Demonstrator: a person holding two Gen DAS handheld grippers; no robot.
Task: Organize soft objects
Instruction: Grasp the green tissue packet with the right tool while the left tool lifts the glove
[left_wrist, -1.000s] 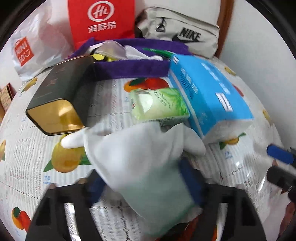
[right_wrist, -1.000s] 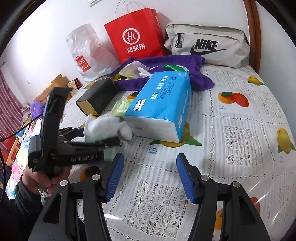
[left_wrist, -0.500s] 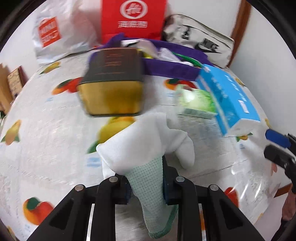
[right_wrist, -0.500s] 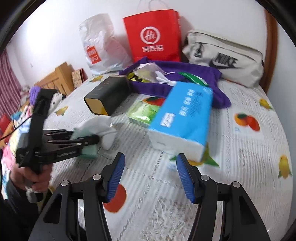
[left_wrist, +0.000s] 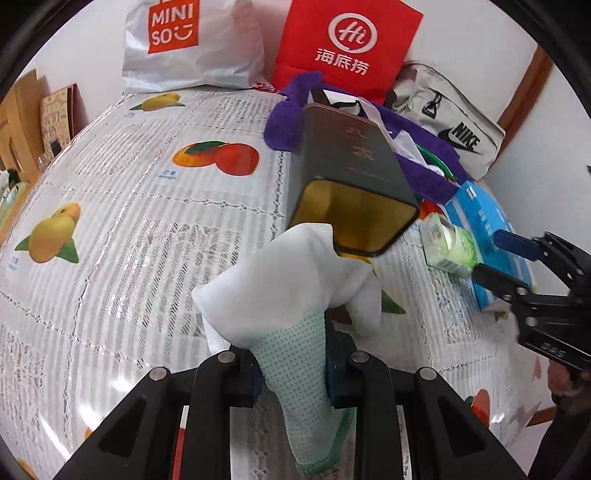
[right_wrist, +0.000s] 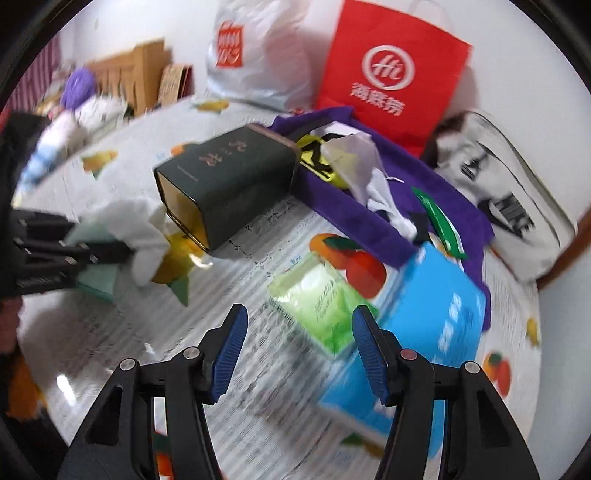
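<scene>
Left gripper (left_wrist: 291, 373): angled steeply down toward the table (left_wrist: 122, 236), jaws pressed together on a glove (left_wrist: 280, 295), pinching its green dotted cuff. The white finger part stood up ahead of the jaws, one finger drooping to the right. The glove hung just in front of the open mouth of the tin (left_wrist: 351, 177), its top edge overlapping the tin's gold rim in the left view; whether it touched could not be told.

Tin: dark, rectangular, lying on its side, gold-lined opening facing the left gripper, far end against the purple cloth (left_wrist: 424, 177).

Right gripper (right_wrist: 299, 347): pointed downward, blue pads spread, nothing between them. The green pack (right_wrist: 317, 295) lay just ahead of the pads, and the blue tissue pack (right_wrist: 432, 314) just beside it to the right, partly behind the right finger. View blurred.

Around:
- Purple cloth, crumpled behind the tin, carrying a clear plastic wrapper (right_wrist: 354, 162) and a green wrapper (right_wrist: 439, 221).
- Red paper bag (left_wrist: 343, 48), upright against the wall behind the cloth.
- White plastic bag (left_wrist: 192, 40), left of the red bag.
- Grey pouch (left_wrist: 450, 125), right of the red bag, against the wall.
- Tablecloth, white lace under clear film, printed with fruit.
- A person's hand (left_wrist: 561, 380) gripping the right gripper's handle, at the right edge of the left view.
</scene>
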